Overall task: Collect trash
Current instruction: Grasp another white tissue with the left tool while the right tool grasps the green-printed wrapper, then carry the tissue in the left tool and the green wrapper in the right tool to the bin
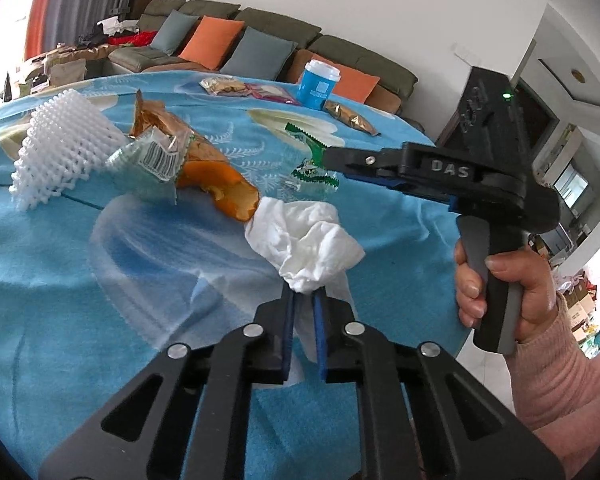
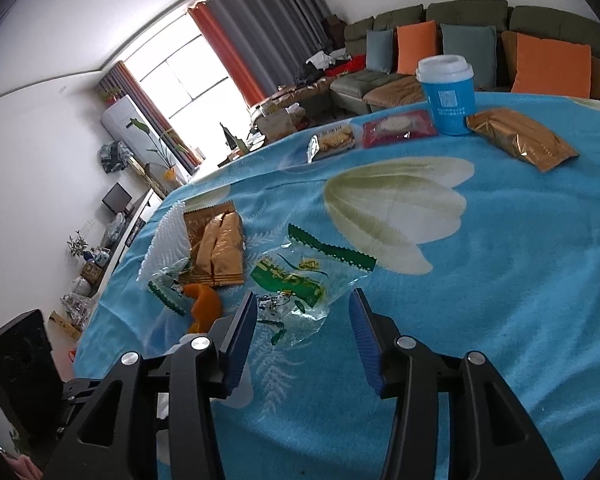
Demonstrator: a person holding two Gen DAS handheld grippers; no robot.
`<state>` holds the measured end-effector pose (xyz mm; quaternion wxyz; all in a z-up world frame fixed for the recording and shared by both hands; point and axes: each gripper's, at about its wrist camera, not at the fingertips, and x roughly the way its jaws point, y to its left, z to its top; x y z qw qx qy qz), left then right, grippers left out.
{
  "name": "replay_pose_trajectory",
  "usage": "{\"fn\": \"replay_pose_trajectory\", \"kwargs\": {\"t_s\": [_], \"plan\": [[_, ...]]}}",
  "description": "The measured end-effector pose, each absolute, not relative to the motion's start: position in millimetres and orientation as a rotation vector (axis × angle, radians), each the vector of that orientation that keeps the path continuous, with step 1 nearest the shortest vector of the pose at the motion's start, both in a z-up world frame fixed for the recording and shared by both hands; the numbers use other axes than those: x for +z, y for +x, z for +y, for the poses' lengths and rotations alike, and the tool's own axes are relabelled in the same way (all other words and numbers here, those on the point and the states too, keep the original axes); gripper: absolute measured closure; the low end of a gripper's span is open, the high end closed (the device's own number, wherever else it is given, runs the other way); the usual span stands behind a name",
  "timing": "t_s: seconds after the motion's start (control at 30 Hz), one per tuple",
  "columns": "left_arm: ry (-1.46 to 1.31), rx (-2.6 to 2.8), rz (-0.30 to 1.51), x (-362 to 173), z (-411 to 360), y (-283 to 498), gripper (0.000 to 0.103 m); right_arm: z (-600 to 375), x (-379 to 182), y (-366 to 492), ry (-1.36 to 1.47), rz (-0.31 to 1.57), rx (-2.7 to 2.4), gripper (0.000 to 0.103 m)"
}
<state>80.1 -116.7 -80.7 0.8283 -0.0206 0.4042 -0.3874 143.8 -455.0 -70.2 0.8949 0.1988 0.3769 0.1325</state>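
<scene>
A crumpled white tissue (image 1: 308, 240) lies on the blue flowered tablecloth (image 1: 80, 288), and my left gripper (image 1: 303, 300) is shut on its near end. Just beyond it lie an orange peel (image 1: 224, 188), a clear barcode wrapper (image 1: 152, 160), a gold wrapper (image 1: 160, 120) and a white foam net (image 1: 56, 148). A person's hand (image 1: 500, 280) holds my right gripper (image 1: 328, 158) low over a green-and-clear wrapper (image 1: 312, 172). In the right wrist view that gripper (image 2: 303, 300) is open, and the green wrapper (image 2: 296, 280) lies flat between its fingertips, not pinched.
At the far side of the table stand a blue paper cup (image 2: 448, 92), a gold packet (image 2: 520, 140), a red packet (image 2: 396, 124) and a biscuit pack (image 2: 334, 140). A sofa with cushions (image 1: 260, 40) lies behind. The table edge drops away at the right (image 1: 440, 240).
</scene>
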Motion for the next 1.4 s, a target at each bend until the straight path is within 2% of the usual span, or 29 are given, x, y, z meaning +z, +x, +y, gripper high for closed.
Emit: {"fn": "replay_pose_trajectory", "kwargs": {"t_s": [0.1,0.3,0.37,0.5,0.9,1.4], "plan": [[-0.045,-0.825,0.840,-76.9,-112.4,76.7,0.094,-455.2,-73.8,149.1,0.428,0.800,0.270,0.053],[-0.059,-0.814,0.813,-69.8,-102.0,73.0,0.094,-449.4,-77.6,160.7,0.412,0.823,0.272,0.056],[-0.068,-0.808,0.806,-68.4,-93.9,70.6,0.094,-447.2,-78.4,162.6,0.408,0.829,0.278,0.070],[-0.084,-0.786,0.797,-65.4,-82.0,70.6,0.094,-447.1,-78.1,162.0,0.406,0.822,0.277,0.078],[-0.124,-0.711,0.764,-57.0,-44.0,67.5,0.094,-440.0,-61.9,147.7,0.392,0.759,0.304,0.080],[-0.163,-0.593,0.706,-41.5,8.6,52.0,0.094,-371.2,-14.7,126.2,0.264,0.657,0.516,0.080]]}}
